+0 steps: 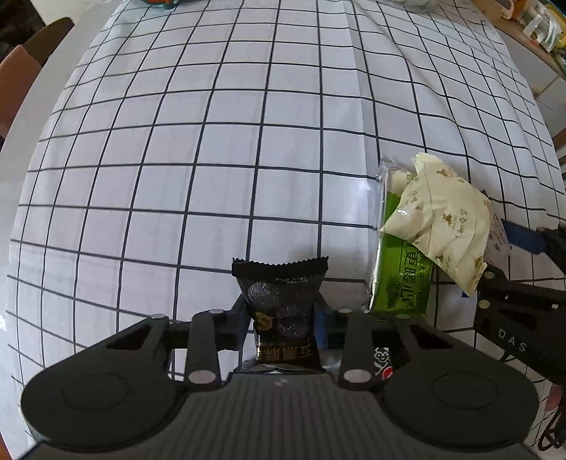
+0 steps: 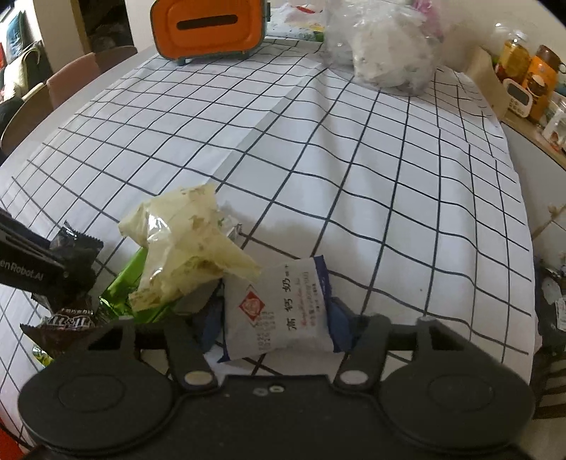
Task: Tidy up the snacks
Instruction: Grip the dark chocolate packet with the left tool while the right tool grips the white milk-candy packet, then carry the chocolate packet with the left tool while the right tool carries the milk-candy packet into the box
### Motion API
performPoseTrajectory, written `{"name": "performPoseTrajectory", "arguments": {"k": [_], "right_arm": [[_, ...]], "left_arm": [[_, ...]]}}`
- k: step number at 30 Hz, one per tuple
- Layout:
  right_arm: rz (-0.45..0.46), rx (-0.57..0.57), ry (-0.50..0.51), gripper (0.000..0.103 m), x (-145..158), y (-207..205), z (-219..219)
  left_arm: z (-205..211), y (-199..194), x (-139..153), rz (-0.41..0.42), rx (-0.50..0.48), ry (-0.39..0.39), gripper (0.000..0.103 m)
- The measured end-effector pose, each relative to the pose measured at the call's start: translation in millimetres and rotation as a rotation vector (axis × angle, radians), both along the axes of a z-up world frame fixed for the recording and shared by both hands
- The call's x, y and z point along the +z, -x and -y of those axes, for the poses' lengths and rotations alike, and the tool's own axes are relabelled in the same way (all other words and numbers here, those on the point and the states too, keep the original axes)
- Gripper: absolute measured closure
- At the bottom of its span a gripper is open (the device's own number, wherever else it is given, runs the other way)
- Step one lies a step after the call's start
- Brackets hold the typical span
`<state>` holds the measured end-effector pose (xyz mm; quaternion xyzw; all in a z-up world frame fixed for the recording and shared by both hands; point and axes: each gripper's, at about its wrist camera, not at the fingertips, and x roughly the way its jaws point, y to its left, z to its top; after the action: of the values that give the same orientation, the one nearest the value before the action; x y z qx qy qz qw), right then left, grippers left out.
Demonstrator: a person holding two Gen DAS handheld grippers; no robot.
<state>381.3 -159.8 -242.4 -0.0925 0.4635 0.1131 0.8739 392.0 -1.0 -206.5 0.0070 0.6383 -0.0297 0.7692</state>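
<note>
A desk [image 1: 247, 141] covered with a white cloth crossed by dark grid lines fills both views. The left tool [image 1: 283, 320] is clenched around a small black snack packet [image 1: 279, 300], which stands upright between its fingers, serrated end up. Just to its right, a cream snack bag [image 1: 442, 219] rests on top of a green snack pack [image 1: 403, 279]. The right tool [image 2: 277, 318] grips a white and blue milk-candy packet [image 2: 279, 308], held beside that pile. A brown chocolate packet [image 2: 67, 322] lies under the left tool. Far across the desk sit an orange case [image 2: 208, 24] and a clear plastic bag [image 2: 385, 46].
</note>
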Motion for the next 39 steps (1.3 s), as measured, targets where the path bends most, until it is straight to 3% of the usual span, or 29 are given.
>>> {"name": "performPoseTrajectory", "arguments": {"k": [10, 21, 29, 39], "right_arm": [[0.014, -0.058, -0.018, 0.048, 15, 23, 12], [0.085, -0.097, -0.125, 0.048, 77, 63, 31], [0.113, -0.052, -0.16, 0.048, 119, 108, 21], [0.095, 0.05, -0.161, 0.048, 148, 175, 5]], "left_arm": [[-33, 9, 8, 0.005, 0.056, 0.04, 0.072], [-55, 34, 74, 0.104, 0.062, 0.085, 0.072], [-42, 77, 123, 0.144, 0.019, 0.095, 0.072], [-34, 144, 146, 0.138, -0.068, 0.089, 0.072]]}}
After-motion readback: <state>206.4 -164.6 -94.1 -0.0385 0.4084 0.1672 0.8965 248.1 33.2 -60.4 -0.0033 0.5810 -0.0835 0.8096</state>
